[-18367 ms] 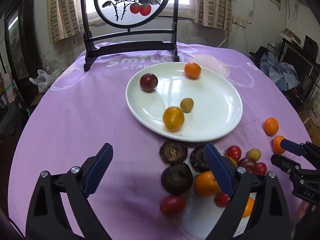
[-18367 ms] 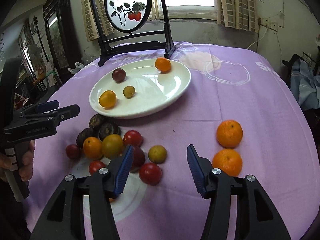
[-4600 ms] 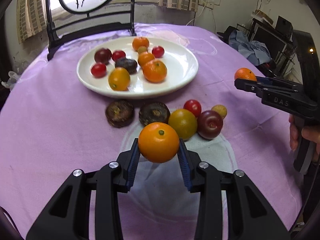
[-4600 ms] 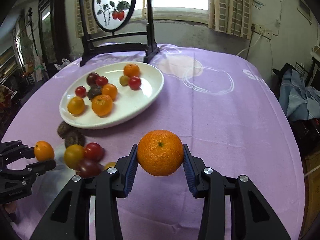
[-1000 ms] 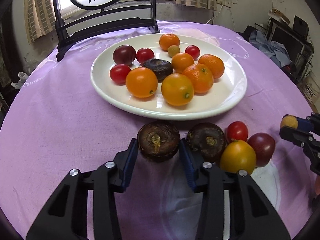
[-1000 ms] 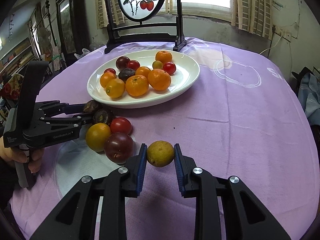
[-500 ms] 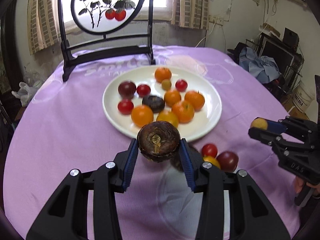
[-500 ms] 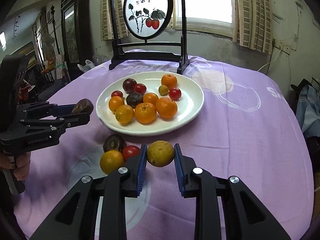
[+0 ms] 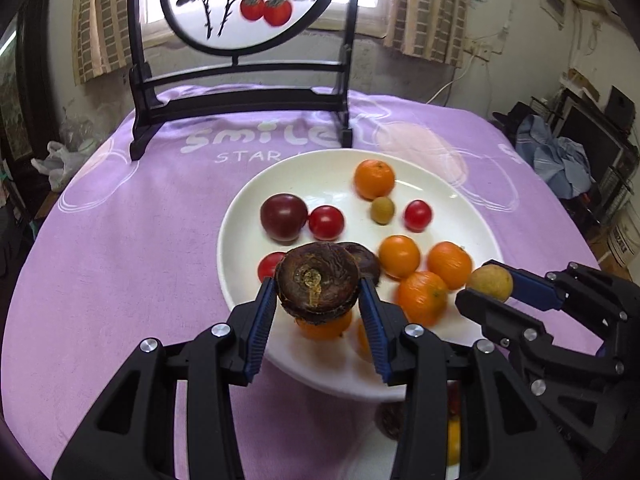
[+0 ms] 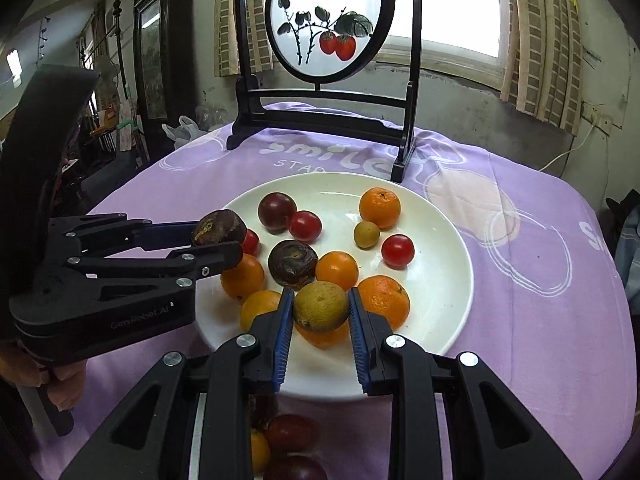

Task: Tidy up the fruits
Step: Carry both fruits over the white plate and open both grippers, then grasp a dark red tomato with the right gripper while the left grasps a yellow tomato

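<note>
The left gripper (image 9: 318, 312) is pinching a dark wrinkled fruit (image 9: 317, 281) between its blue pads and is holding it above the near left part of the white plate (image 10: 448, 312), clear of the fruit under it. To its right, the right gripper (image 10: 320, 330) is pinching a small yellow-green fruit (image 10: 321, 306) and is hovering over the near middle of the plate, above the oranges. Neither carried fruit is touching the plate, so both placements are judged to be under way and not yet done. Count on the plate, taken from the right wrist view: 5 orange fruits visible, with a likely 6th mostly hidden under the right gripper; 3 red tomatoes (image 10: 397, 251), one half hidden behind the left gripper; 1 dark purple tomato (image 10: 277, 206); 1 dark wrinkled fruit (image 10: 292, 264); 1 small green-yellow fruit (image 10: 366, 234). On the purple cloth (image 10: 540, 312) in front of the plate, at least 4 pieces are waiting between the right gripper's arms: 1 dark wrinkled, 1 yellow, 1 red (image 10: 290, 434) and 1 dark purple at the frame's lower edge; more may be hidden. The task is judged well past halfway, with 2 fruits in the air and about 4 left to collect.
</note>
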`<state>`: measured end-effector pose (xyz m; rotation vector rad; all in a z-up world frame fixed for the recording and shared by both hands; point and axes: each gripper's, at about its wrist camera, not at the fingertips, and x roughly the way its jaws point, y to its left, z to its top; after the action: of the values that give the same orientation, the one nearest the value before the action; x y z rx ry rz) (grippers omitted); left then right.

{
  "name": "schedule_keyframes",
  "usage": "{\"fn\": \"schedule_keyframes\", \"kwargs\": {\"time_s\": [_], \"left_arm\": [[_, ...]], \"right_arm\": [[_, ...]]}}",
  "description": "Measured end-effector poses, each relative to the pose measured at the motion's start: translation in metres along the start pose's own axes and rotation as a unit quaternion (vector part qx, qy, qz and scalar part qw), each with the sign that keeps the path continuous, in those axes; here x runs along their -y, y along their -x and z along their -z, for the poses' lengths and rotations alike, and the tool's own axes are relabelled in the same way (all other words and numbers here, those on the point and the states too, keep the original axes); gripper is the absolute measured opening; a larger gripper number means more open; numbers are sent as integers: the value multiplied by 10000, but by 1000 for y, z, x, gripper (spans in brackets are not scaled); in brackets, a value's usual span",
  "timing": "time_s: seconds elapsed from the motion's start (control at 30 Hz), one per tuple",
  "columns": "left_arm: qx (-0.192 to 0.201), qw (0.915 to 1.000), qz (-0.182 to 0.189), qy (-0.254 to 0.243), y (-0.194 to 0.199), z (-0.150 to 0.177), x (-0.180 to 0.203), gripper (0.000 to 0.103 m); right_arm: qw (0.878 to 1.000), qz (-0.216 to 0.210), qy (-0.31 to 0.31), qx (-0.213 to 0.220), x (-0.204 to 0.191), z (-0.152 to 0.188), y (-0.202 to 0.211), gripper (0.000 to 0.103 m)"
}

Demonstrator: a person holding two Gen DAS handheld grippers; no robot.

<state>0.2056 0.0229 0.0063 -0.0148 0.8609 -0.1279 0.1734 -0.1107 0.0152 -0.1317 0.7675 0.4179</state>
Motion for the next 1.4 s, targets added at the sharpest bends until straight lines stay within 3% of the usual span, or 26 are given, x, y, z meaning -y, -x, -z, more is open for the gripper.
{"fn": "schedule_keyframes", "kwargs": {"time_s": [0.2,0.23,0.27,0.33,0.47,0.57,0.77,0.97,1.17,1.4], "left_arm": [[-142,9997,-21,191,-19,-9,-5,42],[-160,9995,13,258,-20,-10,-6,44],[-166,9993,27,333,-19,-10,-7,53],[-47,9989,19,465,-13,-9,-10,65],[88,9984,56,552,3,-3,-10,69],[189,9982,86,568,17,7,-9,79],[94,9993,136,346,37,35,4,80],[39,9999,116,106,47,68,11,83],[-177,9991,219,325,43,88,1,84],[-262,9989,292,271,40,98,1,84]], "right_arm": [[9997,-81,-75,-206,-3,-9,-29,28],[9997,-91,-79,-213,-5,-9,-31,32],[9996,-113,-93,-229,-6,-9,-32,45],[9998,12,-148,-113,-5,-7,-26,53],[9998,-13,-181,-32,0,1,-8,53],[9998,-26,-216,10,6,11,8,54],[9997,12,-229,13,17,43,42,54],[9996,-34,-146,-250,17,82,60,54],[9984,-141,93,-541,0,105,59,54],[9959,-45,288,-854,-12,109,35,54]]}}
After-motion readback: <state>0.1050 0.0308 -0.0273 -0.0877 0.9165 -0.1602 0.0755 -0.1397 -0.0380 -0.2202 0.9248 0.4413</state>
